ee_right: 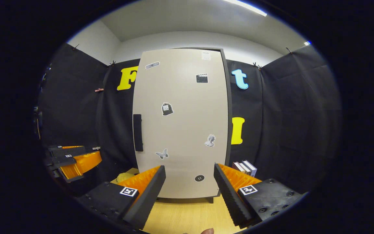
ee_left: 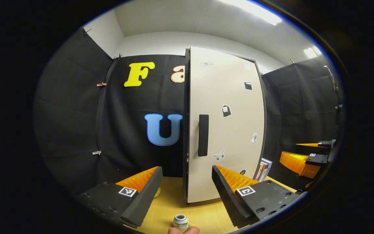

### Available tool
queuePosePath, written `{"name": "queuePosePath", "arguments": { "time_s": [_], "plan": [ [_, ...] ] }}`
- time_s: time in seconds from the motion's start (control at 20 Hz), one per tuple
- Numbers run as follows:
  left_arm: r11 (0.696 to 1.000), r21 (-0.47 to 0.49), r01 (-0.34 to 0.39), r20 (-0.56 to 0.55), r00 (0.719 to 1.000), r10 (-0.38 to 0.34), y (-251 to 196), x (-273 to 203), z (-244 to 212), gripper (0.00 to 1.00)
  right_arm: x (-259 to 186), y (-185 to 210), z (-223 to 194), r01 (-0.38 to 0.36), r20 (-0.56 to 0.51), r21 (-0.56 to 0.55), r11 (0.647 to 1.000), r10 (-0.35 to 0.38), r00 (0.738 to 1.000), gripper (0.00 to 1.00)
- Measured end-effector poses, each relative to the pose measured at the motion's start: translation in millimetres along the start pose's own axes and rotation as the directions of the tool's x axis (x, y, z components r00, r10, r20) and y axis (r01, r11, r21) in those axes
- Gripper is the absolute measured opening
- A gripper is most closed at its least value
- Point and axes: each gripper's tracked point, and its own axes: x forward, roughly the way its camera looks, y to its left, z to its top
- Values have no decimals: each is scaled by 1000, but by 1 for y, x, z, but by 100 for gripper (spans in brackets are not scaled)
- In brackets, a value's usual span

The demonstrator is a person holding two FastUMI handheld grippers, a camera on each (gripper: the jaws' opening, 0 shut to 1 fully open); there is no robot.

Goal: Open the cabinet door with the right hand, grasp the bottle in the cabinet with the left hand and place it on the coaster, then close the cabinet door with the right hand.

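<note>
Cabinet door (ee_right: 180, 123) shut. Its upright handle (ee_right: 137, 132) lies left of centre, up-left of the right hand-held gripper (ee_right: 189, 182) (fingers spread, nothing held), the nearer one.

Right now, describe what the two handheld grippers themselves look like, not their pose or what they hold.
Each is a two-finger tool. In the left gripper view, the left gripper has two long wedge-shaped fingers with ribbed inner faces, mounted on dark blocks with screw holes, each carrying a small square black-and-white marker. The right gripper in the right gripper view is built the same way. No cables or sleeves can be made out.
</note>
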Motion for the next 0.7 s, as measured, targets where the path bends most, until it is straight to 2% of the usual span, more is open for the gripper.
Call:
{"name": "queuePosePath", "arguments": {
  "time_s": [0.7],
  "plan": [
    [999,22,27,3,1000,-27,-10,-1,4,95,-6,-1,6,2,21,17,1000,-2,1000,97]
  ]
}}
